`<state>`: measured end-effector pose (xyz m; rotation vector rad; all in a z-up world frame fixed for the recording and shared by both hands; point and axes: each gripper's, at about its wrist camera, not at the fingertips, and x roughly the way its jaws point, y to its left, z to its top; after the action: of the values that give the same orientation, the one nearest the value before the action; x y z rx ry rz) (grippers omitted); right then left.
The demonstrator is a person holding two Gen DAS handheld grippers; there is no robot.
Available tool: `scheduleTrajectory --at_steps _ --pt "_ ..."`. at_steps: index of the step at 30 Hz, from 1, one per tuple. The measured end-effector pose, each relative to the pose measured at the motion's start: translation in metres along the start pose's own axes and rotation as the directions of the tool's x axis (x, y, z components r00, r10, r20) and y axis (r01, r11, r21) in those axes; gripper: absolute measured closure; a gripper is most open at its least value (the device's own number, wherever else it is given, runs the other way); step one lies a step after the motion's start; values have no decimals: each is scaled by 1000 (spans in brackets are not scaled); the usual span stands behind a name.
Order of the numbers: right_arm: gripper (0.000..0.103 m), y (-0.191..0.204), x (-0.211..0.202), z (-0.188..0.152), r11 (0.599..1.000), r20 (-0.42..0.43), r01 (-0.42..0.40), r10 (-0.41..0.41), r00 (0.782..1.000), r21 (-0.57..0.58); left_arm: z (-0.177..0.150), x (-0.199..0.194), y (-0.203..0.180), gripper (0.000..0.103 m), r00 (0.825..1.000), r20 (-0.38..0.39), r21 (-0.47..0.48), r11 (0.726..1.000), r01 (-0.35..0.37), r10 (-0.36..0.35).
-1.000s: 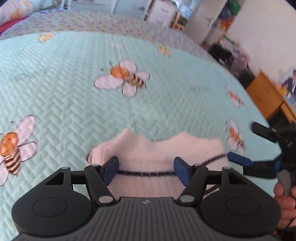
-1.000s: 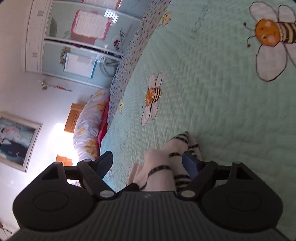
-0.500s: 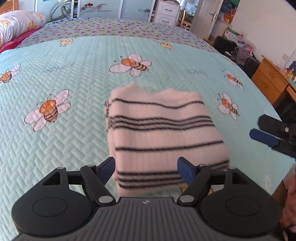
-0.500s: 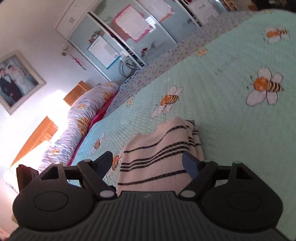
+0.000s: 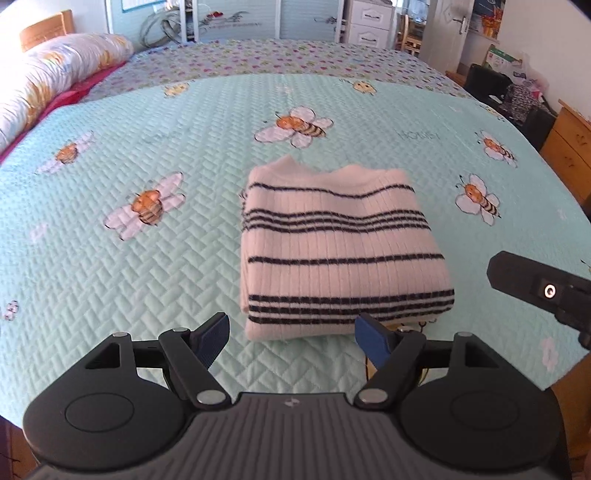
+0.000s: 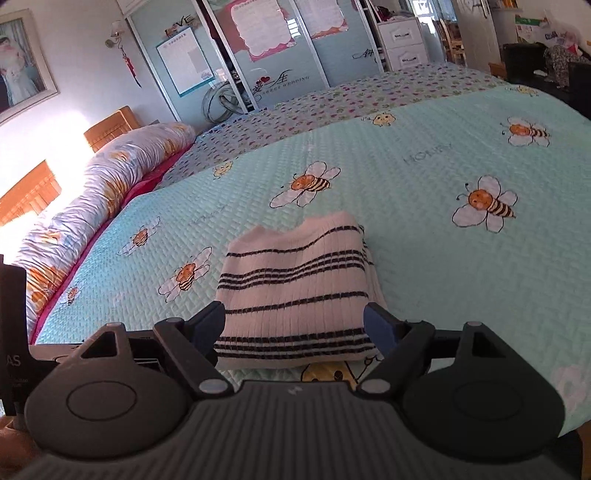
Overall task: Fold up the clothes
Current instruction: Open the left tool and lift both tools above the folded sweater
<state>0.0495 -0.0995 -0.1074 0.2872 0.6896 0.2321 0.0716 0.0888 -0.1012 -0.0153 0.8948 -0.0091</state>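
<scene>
A white knit sweater with dark stripes lies folded into a neat rectangle on the mint bee-print bedspread. My left gripper hovers open just short of its near edge, nothing between the blue pads. In the right wrist view the same sweater sits ahead of my right gripper, whose fingers are spread wide and hold nothing. The right gripper's black body shows at the right edge of the left wrist view.
A long floral pillow lies along the left side of the bed. Sliding wardrobe doors and white drawers stand beyond the far end. A wooden cabinet and dark clutter sit to the right of the bed.
Both grippers have drawn back and up from the sweater. A second ago they were low against it; now the whole folded piece lies in view ahead of them.
</scene>
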Motion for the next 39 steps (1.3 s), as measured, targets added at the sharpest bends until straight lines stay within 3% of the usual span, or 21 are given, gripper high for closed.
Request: scheduleTrajectory --at_steps 5,11,39 --pt "21 11 -5 14 998 23 53 -53 998 -22 6 -19 -12 25 998 45 35 998 -52 50" --pt "21 19 -8 22 998 32 50 -49 998 -27 13 -36 -12 25 991 103 25 995 -94 91" --pt "21 38 -9 21 998 14 25 -24 1000 -62 16 -44 -4 25 990 117 16 996 -85 83"
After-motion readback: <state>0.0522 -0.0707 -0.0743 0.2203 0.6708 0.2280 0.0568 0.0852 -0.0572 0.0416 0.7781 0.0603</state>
